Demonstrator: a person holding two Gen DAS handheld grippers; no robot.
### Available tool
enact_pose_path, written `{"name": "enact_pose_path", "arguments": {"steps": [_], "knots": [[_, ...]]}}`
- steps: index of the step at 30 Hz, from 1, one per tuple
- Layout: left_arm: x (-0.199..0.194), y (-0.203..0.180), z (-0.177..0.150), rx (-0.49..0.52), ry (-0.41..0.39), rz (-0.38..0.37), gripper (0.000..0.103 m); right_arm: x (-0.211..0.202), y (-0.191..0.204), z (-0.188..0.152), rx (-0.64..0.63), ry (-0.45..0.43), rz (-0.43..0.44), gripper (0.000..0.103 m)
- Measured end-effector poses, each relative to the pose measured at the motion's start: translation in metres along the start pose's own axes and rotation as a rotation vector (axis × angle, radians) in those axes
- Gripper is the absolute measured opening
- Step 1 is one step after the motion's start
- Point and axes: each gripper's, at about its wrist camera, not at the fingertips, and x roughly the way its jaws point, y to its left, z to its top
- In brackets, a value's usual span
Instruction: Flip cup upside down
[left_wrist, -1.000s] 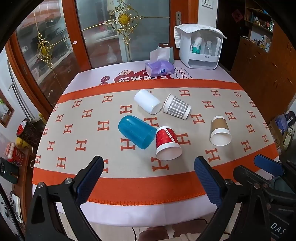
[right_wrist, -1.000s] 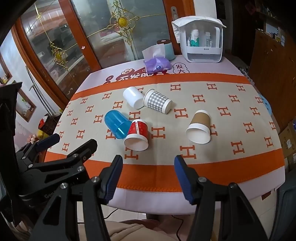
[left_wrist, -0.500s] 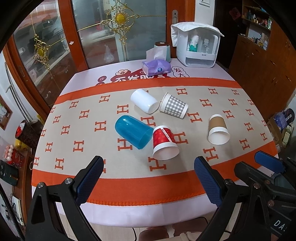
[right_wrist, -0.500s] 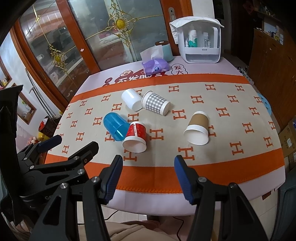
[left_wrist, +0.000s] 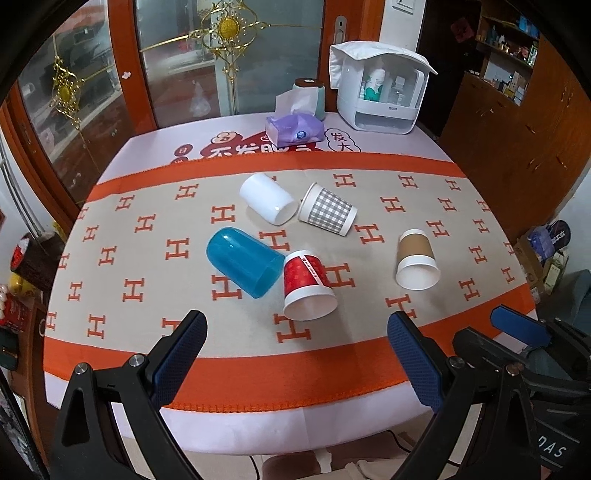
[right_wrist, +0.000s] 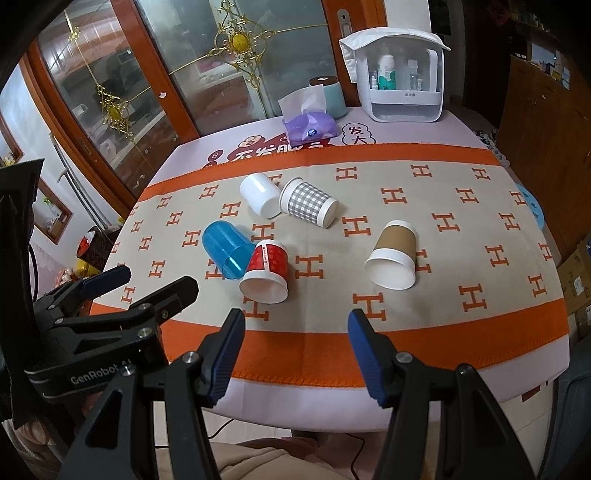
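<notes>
Nothing done yet: all five cups lie on their sides on the orange H-pattern tablecloth (left_wrist: 110, 206). Blue plastic cup (left_wrist: 242, 261) touches red paper cup (left_wrist: 306, 286); white cup (left_wrist: 266, 199) touches checked paper cup (left_wrist: 327, 213); brown-sleeved paper cup (left_wrist: 416, 260) lies apart to the right. Left gripper (left_wrist: 297, 363) and right gripper (right_wrist: 295, 352) hover at the near table edge, jaws spread wide, holding nothing. Which cup is targeted: can't tell. Whole grasp, turn and set-down remain.
</notes>
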Motion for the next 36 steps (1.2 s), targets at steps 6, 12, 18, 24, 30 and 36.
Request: {"name": "enact_pose_path", "arguments": {"steps": [6,12,18,24,30,36], "knots": [[0.008,0.0,0.004,-0.011,0.016,-0.019,0.097,0.005,-0.005,0.007,0.004,0.006,-0.003,0.058],[0.023,0.005,0.014,-0.033,0.062,-0.034,0.097,0.017,-0.022,0.022,0.032,0.011,-0.01,0.058],[0.055,0.015,0.028,-0.079,0.147,-0.051,0.097,0.04,-0.036,0.034,0.054,0.039,0.012,0.058],[0.1,0.027,0.043,-0.167,0.257,-0.104,0.096,0.08,-0.054,0.046,0.107,0.106,0.066,0.058],[0.156,0.03,0.055,-0.242,0.379,-0.131,0.082,0.124,-0.065,0.055,0.143,0.187,0.132,0.058],[0.197,0.027,0.061,-0.275,0.463,-0.145,0.081,0.157,-0.071,0.062,0.163,0.252,0.181,0.058]]}}
